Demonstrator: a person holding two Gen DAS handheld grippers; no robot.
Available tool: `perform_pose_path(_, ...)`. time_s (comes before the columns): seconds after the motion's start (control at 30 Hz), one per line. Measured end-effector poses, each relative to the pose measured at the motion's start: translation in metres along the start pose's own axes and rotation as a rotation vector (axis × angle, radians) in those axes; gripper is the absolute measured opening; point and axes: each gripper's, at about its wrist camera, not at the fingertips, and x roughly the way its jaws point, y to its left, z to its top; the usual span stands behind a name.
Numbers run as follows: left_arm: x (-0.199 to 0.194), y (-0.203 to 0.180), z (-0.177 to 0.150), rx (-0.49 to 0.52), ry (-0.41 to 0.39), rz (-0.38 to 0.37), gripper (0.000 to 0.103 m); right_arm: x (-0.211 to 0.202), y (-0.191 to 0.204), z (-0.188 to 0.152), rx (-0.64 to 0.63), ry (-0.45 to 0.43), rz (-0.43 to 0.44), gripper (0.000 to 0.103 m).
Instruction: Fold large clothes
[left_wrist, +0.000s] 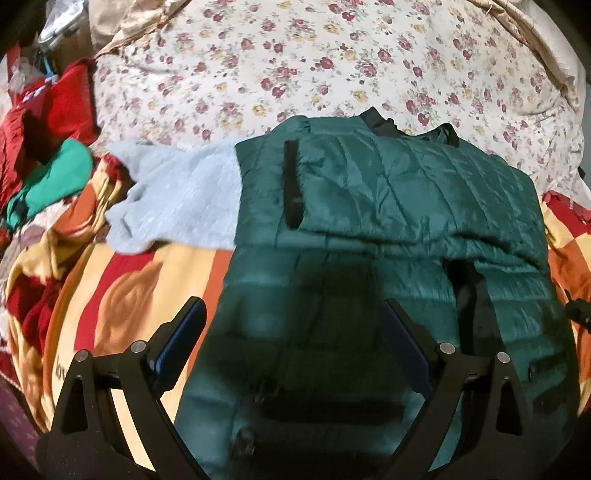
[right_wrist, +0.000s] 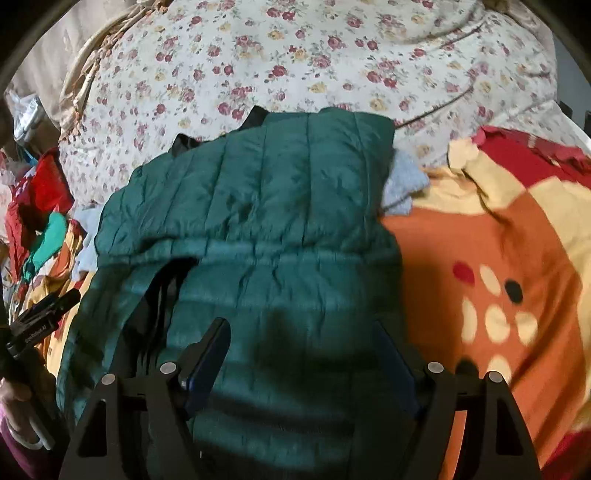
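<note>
A dark green quilted jacket (left_wrist: 388, 192) (right_wrist: 258, 206) lies on the bed, its upper part folded down over the lower part, black lining showing at the collar. In the left wrist view my left gripper (left_wrist: 291, 317) hovers open above the jacket's lower left part, one finger over the blanket and the other over the jacket. In the right wrist view my right gripper (right_wrist: 301, 332) stands open above the jacket's lower right part. Nothing is pinched between either pair of pads. The left gripper (right_wrist: 40, 314) also shows at the left edge of the right wrist view, held by a hand (right_wrist: 14, 391).
A pale blue knit garment (left_wrist: 177, 199) lies partly under the jacket. An orange, red and yellow blanket (right_wrist: 498, 258) covers the near bed, and a floral quilt (left_wrist: 295, 66) lies behind. Red and green clothes (left_wrist: 48, 122) are piled at far left.
</note>
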Motion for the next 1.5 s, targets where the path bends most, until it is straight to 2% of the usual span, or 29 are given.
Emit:
perform_pose_path(0.1,-0.008,0.007,-0.010,-0.015,0.006,-0.005,0.095,-0.007,0.003,-0.013,-0.001,0.008,-0.003,0.082)
perform_pose_path(0.37,-0.024,0.021,-0.033,-0.030,0.020,-0.003,0.095,-0.012,0.004,-0.037,0.043,0.034,0.012,0.083)
perform_pose_path(0.5,-0.033,0.026,-0.040,-0.036,0.019,-0.007,0.095,-0.016,0.008,-0.040,0.056,0.027,0.016,0.083)
perform_pose_path(0.7,-0.047,0.033,-0.049,-0.029,0.021,-0.015,0.095,-0.029,0.010,-0.037,0.094,0.026,0.088,0.083)
perform_pose_path(0.93,-0.058,0.043,-0.064,-0.032,0.042,-0.027,0.095,-0.045,0.016,-0.036,0.029,0.083,0.086,0.083)
perform_pose_path(1.1,-0.056,0.052,-0.078,-0.023,0.097,-0.042,0.095,-0.048,0.011,-0.048,0.010,0.139,0.071,0.083)
perform_pose_path(1.3,-0.048,0.076,-0.090,-0.115,0.193,-0.110,0.095,-0.045,0.003,-0.066,-0.015,0.226,0.051,0.083)
perform_pose_path(1.5,-0.047,0.086,-0.101,-0.103,0.231,-0.101,0.095,-0.043,-0.011,-0.083,0.005,0.282,0.055,0.083)
